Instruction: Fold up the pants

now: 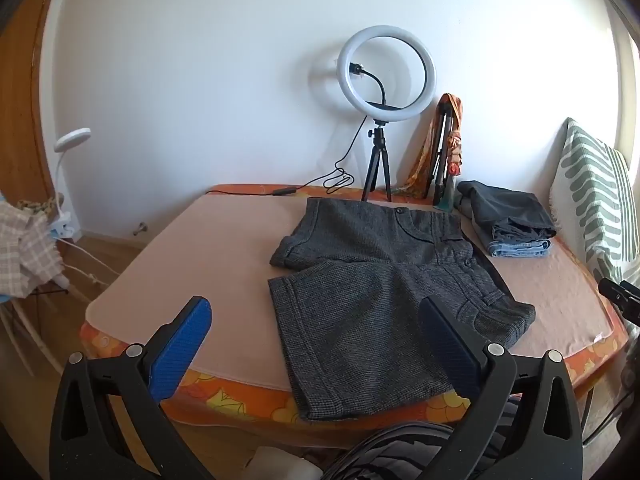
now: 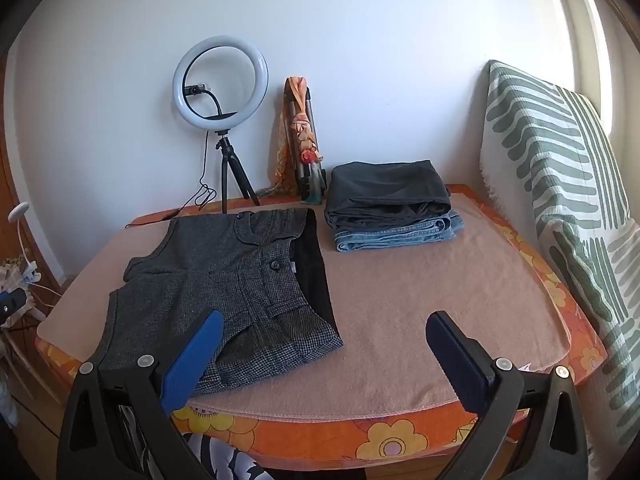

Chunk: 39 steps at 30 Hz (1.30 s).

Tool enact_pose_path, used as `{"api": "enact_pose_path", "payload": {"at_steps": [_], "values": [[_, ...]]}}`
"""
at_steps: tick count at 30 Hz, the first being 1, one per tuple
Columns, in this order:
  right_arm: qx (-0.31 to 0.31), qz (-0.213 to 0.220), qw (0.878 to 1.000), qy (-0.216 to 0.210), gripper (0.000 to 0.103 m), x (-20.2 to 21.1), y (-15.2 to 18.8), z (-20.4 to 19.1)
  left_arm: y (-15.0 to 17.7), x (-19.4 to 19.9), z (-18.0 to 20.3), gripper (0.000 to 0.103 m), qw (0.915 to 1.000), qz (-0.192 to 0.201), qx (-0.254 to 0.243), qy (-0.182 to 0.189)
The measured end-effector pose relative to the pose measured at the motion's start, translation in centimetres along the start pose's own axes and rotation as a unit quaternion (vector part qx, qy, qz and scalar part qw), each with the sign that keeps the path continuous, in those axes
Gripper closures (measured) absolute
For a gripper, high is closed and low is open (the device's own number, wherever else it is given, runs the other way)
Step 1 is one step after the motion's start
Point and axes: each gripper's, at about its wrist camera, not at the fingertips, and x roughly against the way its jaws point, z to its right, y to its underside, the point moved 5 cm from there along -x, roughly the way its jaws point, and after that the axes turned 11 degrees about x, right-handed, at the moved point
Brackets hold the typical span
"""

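Note:
A pair of dark grey tweed shorts lies spread flat on the pink-covered table, waistband to the right, legs to the left, the near leg hanging over the front edge. It also shows in the right wrist view. My left gripper is open and empty, held above the near leg at the table's front edge. My right gripper is open and empty, held near the front edge beside the waistband corner, its left finger over the shorts.
A stack of folded dark trousers and blue jeans sits at the back right. A ring light on a tripod and a wrapped bundle stand against the wall. A striped cushion leans at the right.

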Motion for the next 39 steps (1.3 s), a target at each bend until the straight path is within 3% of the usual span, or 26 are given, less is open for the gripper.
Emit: {"api": "enact_pose_path", "payload": {"at_steps": [3, 39], "values": [[0.004, 0.002, 1.000, 0.004, 0.000, 0.1, 0.0, 0.1, -0.3, 1.0, -0.4, 0.000, 0.9997, 0.021, 0.008, 0.010], [0.008, 0.018, 1.000, -0.015, 0.000, 1.0, -0.8, -1.2, -0.9, 1.5, 0.5, 0.000, 0.9996, 0.022, 0.013, 0.011]]}}
